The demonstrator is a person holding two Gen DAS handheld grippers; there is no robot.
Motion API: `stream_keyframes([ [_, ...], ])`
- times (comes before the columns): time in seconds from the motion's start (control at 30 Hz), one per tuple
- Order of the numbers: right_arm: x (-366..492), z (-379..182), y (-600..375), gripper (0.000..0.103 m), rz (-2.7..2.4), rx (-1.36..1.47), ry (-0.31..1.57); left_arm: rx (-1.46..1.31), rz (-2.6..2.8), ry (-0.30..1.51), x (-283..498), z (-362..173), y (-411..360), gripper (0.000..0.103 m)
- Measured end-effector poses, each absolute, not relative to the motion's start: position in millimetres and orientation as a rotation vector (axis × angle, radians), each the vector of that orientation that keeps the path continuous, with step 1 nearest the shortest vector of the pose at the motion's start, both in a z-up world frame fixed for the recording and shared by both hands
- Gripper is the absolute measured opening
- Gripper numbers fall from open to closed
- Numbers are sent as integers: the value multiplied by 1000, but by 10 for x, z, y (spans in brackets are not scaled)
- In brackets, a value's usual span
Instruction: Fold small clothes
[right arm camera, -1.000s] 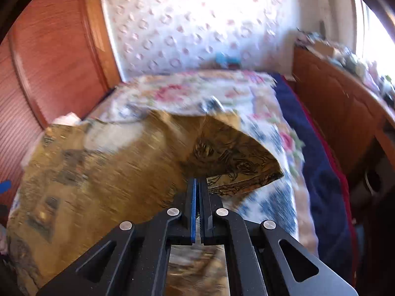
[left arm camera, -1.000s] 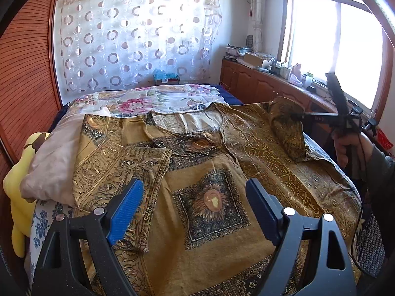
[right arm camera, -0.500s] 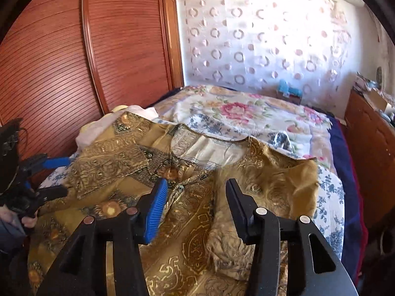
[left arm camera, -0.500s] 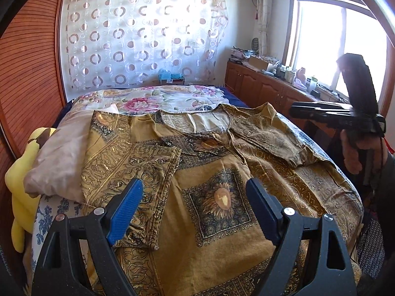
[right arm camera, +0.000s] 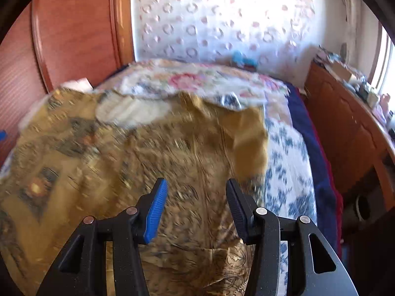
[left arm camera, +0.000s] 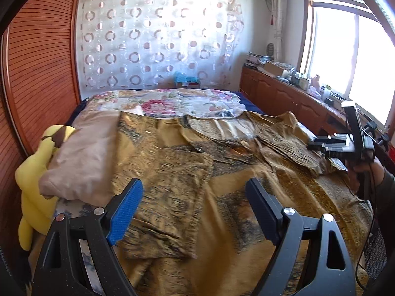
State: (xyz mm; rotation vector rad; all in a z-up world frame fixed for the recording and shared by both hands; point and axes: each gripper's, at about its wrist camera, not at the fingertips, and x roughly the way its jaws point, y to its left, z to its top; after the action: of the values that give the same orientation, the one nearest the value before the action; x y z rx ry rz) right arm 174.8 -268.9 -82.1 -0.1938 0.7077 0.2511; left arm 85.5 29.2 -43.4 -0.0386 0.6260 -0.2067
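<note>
A gold patterned garment (left arm camera: 222,187) lies spread on the bed, both sleeves folded in over its body. It also fills the right wrist view (right arm camera: 138,157), blurred. My left gripper (left arm camera: 195,197) is open and empty, held above the garment's lower left part. My right gripper (right arm camera: 195,197) is open and empty over the garment's right side; it shows in the left wrist view (left arm camera: 328,145) at the right edge of the bed, above the folded right sleeve (left arm camera: 286,145).
A pink pillow (left arm camera: 81,162) and a yellow plush toy (left arm camera: 37,172) lie at the bed's left edge. A floral bedspread (left arm camera: 172,103) covers the far end. A wooden cabinet (left arm camera: 284,96) with clutter runs along the right, a wooden wardrobe (left arm camera: 37,74) on the left.
My right gripper let go of the right sleeve, which now lies folded over the garment, and opened, then dropped lower over the sleeve. My left gripper stayed open and shifted slightly.
</note>
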Motion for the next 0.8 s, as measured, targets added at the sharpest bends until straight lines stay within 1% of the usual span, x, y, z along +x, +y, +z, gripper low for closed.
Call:
stream_keyframes([
  [0.07, 1847, -916, -2623, 51, 235, -204, 732, -38, -204, 620, 899, -422, 369, 86],
  [0.2, 1987, -1082, -2610, 51, 232, -192, 759, -40, -203, 620, 1002, -406, 514, 81],
  [0.3, 1997, -1113, -2635, 53, 234, -178, 759, -55, -208, 630, 1100, -400, 624, 74],
  [0.33, 2001, -1112, -2639, 54, 235, -174, 761, -55, -207, 634, 1138, -399, 657, 70],
  [0.47, 2022, -1108, -2671, 62, 222, -164, 766, -54, -203, 659, 1299, -413, 767, 61],
  [0.5, 2027, -1119, -2669, 63, 220, -163, 766, -54, -202, 668, 1344, -418, 787, 57],
  [0.7, 2034, -1133, -2675, 69, 204, -161, 768, -4, -178, 727, 1625, -472, 846, 47],
  [0.8, 2032, -1139, -2686, 70, 201, -159, 768, -3, -177, 775, 1798, -564, 874, 40],
])
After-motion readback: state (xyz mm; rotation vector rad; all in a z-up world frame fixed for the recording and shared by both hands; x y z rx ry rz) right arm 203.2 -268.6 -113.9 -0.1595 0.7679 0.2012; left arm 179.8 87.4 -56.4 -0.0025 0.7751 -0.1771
